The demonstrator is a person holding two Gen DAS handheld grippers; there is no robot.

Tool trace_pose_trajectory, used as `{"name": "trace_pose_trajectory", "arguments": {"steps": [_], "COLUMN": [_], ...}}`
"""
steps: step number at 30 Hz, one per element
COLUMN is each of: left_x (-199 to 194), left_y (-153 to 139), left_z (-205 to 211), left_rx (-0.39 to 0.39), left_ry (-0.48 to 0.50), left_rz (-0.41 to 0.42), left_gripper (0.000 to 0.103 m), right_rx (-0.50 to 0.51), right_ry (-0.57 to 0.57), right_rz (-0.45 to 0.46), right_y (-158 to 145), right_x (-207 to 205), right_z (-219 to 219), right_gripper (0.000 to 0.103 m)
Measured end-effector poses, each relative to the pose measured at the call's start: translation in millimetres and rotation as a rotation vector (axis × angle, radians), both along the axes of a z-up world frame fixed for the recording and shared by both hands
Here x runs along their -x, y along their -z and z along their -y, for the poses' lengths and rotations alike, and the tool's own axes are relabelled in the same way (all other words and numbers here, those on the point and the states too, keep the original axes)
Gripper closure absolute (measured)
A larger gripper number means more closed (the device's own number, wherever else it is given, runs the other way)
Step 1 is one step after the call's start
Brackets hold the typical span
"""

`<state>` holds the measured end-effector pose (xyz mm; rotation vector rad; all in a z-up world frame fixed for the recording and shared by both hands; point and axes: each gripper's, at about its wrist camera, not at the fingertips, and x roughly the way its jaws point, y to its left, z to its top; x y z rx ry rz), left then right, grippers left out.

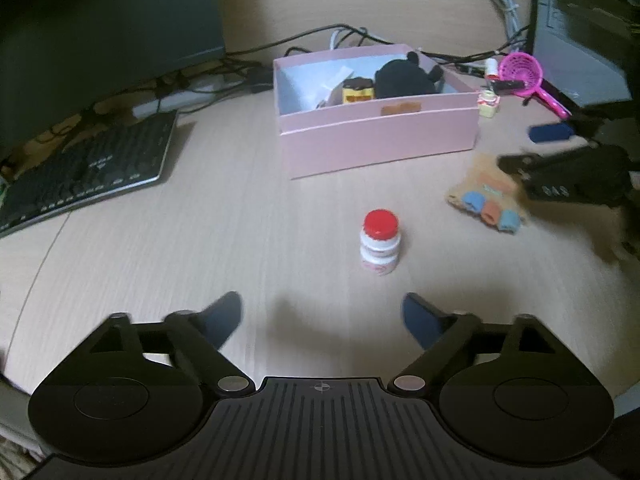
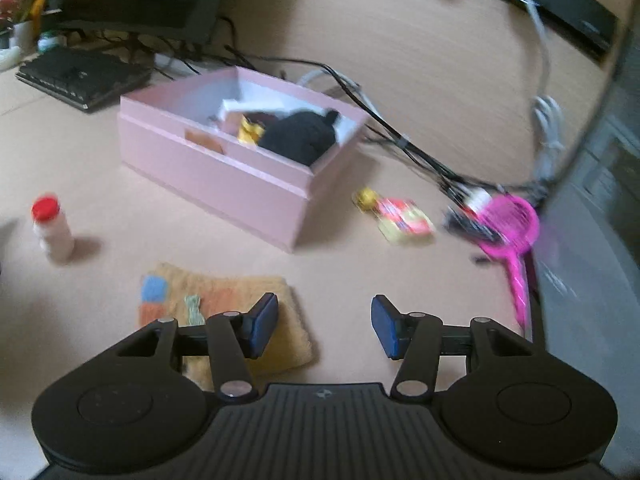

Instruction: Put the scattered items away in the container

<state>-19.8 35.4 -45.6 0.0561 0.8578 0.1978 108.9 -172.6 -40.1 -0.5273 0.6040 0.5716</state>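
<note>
Right wrist view: motion blur smears the yellow packet (image 2: 404,222) and pink strainer (image 2: 508,222) at 3 o'clock; packet print unreadable. The orange cloth (image 2: 224,296) is partly hidden under the right gripper (image 2: 324,326). Left wrist view: bottle (image 1: 379,246) label too blurred to read; monitor (image 1: 100,32) cropped at 10 o'clock.

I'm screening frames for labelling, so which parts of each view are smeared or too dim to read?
Left wrist view: the right gripper and the orange cloth with coloured patches are motion-smeared at the right edge, while the red-capped white bottle is fairly sharp. Right wrist view: the pink plastic strainer and the yellow-and-red packet are streaked, and the pink cardboard box is soft.
</note>
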Motion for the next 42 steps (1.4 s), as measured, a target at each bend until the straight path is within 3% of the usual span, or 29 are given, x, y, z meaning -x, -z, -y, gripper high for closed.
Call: {"name": "trace_pose_trajectory", "arguments": {"steps": [2, 4, 6, 8, 11, 13, 14, 19, 23, 26, 28, 30, 31, 33, 35, 37, 39, 42], "left_x": [-3, -7, -9, -10, -7, -5, -3, 9, 19, 25, 26, 27, 27, 26, 24, 23, 21, 20], "left_y": [0, 0, 0, 0, 1, 2, 2, 4, 2, 2, 2, 2, 2, 2, 2, 1, 0, -1], "left_z": [3, 6, 8, 9, 6, 2, 0, -11, -13, -14, -15, -15, -15, -15, -14, -13, -11, -9], "left_rx": [0.010, 0.021, 0.030, 0.034, 0.044, 0.052, 0.056, 0.088, 0.090, 0.093, 0.094, 0.093, 0.093, 0.093, 0.093, 0.093, 0.093, 0.099], "left_ry": [0.020, 0.039, 0.053, 0.062, 0.057, 0.040, 0.028, -0.044, -0.077, -0.110, -0.126, -0.132, -0.131, -0.128, -0.123, -0.111, -0.097, -0.094], "left_rz": [-0.001, 0.000, -0.001, 0.000, 0.002, 0.000, -0.001, 0.003, 0.013, 0.009, 0.002, -0.003, -0.004, -0.006, -0.007, -0.005, -0.002, 0.011], "left_gripper": [0.008, 0.008, 0.008, 0.008, 0.007, 0.007, 0.007, 0.007, 0.006, 0.006, 0.006, 0.006, 0.006, 0.006, 0.006, 0.006, 0.006, 0.006], "right_rx": [-0.009, -0.116, -0.202, -0.178, -0.053, 0.017, 0.031, 0.056, 0.036, -0.033, -0.171, -0.355, -0.406, -0.405, -0.278, -0.146, -0.082, -0.024], "right_ry": [0.031, -0.009, -0.045, -0.104, -0.217, -0.291, -0.334, -0.482, -0.401, -0.137, -0.004, 0.013, 0.009, -0.037, -0.137, -0.239, -0.322, -0.350], "right_rz": [-0.072, -0.245, -0.317, -0.256, -0.167, -0.135, -0.133, -0.194, -0.196, -0.217, -0.367, -0.562, -0.605, -0.531, -0.321, -0.179, -0.160, -0.177], "right_y": [-6, -17, -28, -35, -31, -26, -25, -15, -4, -4, -12, -21, -25, -35, -41, -37, -27, -12], "right_x": [12, 18, 25, 35, 47, 52, 53, 60, 54, 17, -11, -28, -30, -22, -2, 15, 20, 17], "right_z": [15, 34, 47, 51, 43, 37, 33, 4, -14, -17, 0, 23, 31, 39, 34, 25, 18, 8], "right_gripper": [0.050, 0.044, 0.037, 0.035, 0.035, 0.040, 0.048, 0.060, 0.061, 0.060, 0.059, 0.055, 0.050, 0.049, 0.034, 0.032, 0.032, 0.032]}}
